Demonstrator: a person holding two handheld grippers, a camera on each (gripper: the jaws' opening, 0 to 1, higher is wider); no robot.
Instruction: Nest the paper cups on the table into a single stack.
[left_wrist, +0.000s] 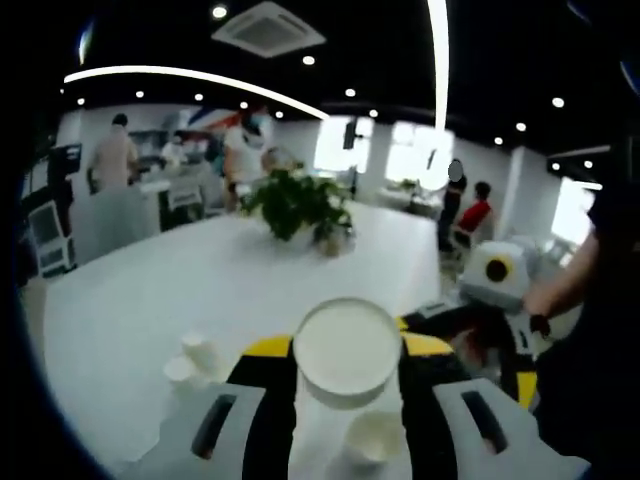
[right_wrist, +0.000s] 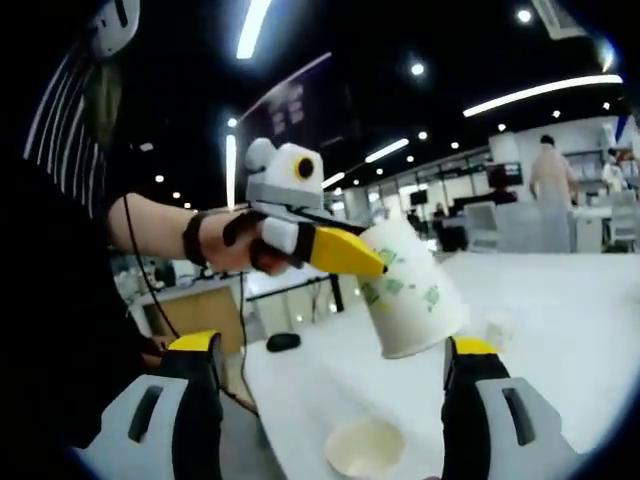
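A white paper cup (left_wrist: 347, 340) is clamped between the yellow-tipped jaws of my left gripper (left_wrist: 347, 362), its round base facing the camera. In the right gripper view the same cup (right_wrist: 415, 300), printed in green, hangs tilted in the left gripper (right_wrist: 385, 262) above the white table (right_wrist: 560, 300). Under it an empty cup (right_wrist: 366, 447) stands mouth up, also visible as the cup (left_wrist: 372, 440) between my left jaws. Two more small cups (left_wrist: 190, 362) stand to the left. My right gripper (right_wrist: 333, 352) is open wide, with nothing between its jaws, below the held cup.
A potted plant (left_wrist: 300, 205) stands mid-table. People stand and sit at the back of the room (left_wrist: 115, 155). A dark small object (right_wrist: 283, 342) lies near the table edge. The person's forearm (right_wrist: 160, 235) reaches in from the left.
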